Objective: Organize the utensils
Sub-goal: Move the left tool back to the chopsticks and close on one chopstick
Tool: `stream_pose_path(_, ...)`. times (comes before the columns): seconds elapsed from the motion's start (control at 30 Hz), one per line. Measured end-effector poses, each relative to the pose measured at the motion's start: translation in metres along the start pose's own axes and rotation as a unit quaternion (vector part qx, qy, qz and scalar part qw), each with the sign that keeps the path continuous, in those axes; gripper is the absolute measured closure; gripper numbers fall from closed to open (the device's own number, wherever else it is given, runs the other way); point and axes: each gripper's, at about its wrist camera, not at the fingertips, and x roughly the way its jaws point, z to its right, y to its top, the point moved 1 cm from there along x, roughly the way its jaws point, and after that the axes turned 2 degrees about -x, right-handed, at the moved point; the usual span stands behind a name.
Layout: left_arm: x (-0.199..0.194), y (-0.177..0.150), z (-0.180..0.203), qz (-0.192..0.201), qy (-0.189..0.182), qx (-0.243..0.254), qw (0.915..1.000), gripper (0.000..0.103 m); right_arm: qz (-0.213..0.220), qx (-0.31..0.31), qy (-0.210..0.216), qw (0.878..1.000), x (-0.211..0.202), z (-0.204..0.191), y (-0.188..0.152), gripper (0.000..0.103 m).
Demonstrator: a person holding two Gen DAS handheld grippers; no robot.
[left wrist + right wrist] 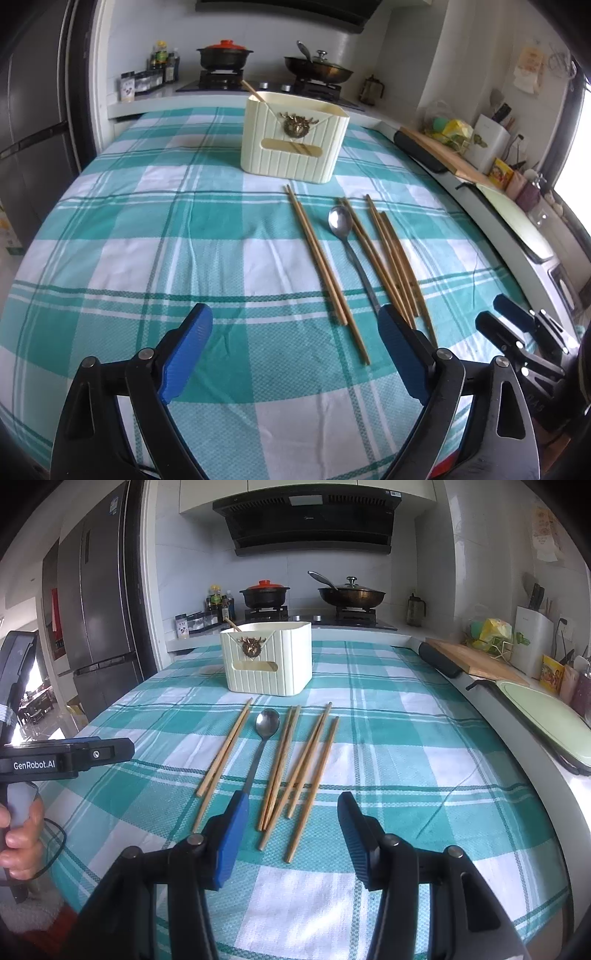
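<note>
right wrist view: right gripper point(293, 819) and left gripper point(295, 334) both gape wide, holding nothing, near chopsticks point(295, 764) and spoon point(264, 731).

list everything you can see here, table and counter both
chopsticks: six loose, wooden, on the cloth before the holder
spoon: one, metal, among the chopsticks
utensil holder: one, cream, far end of table, one stick inside
tablecloth: one, teal and white check
clay pot: one, black with red lid, on stove
frying pan: one, dark, glass lid, on stove
cutting board: one, wooden, right counter
left gripper: blue pads, open
right gripper: blue pads, open
</note>
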Motion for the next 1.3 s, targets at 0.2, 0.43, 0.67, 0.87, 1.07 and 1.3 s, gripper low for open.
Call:
stream_pose_path(0.2,0.001,-0.001,-0.003,0.002,0.006,-0.004,1.0000,0.010,0.000,0.000,-0.005,1.000,0.000,0.000,-0.001,0.052)
stream_pose_path(0.43,0.015,-0.001,-0.007,-0.033,-0.017,-0.025,0.9990,0.010,0.004,0.009,-0.010,1.000,-0.002,0.006,-0.003,0.052)
stream_pose_path(0.67,0.028,0.007,-0.011,-0.051,-0.025,-0.033,0.9978,0.010,-0.005,0.017,-0.009,1.000,0.004,0.009,-0.004,0.052)
stream_pose_path(0.87,0.060,0.026,-0.010,-0.065,-0.013,-0.016,0.9977,0.010,-0.005,0.012,-0.011,1.000,0.003,0.005,-0.004,0.052)
stream_pose_path(1.07,0.098,0.037,0.004,-0.066,0.022,0.023,0.9973,0.010,-0.006,0.018,-0.015,1.000,0.003,0.009,-0.005,0.052)
stream_pose_path(1.3,0.128,0.032,0.009,-0.079,0.073,0.048,0.9930,0.010,-0.008,0.027,-0.015,0.999,0.004,0.016,-0.008,0.052)
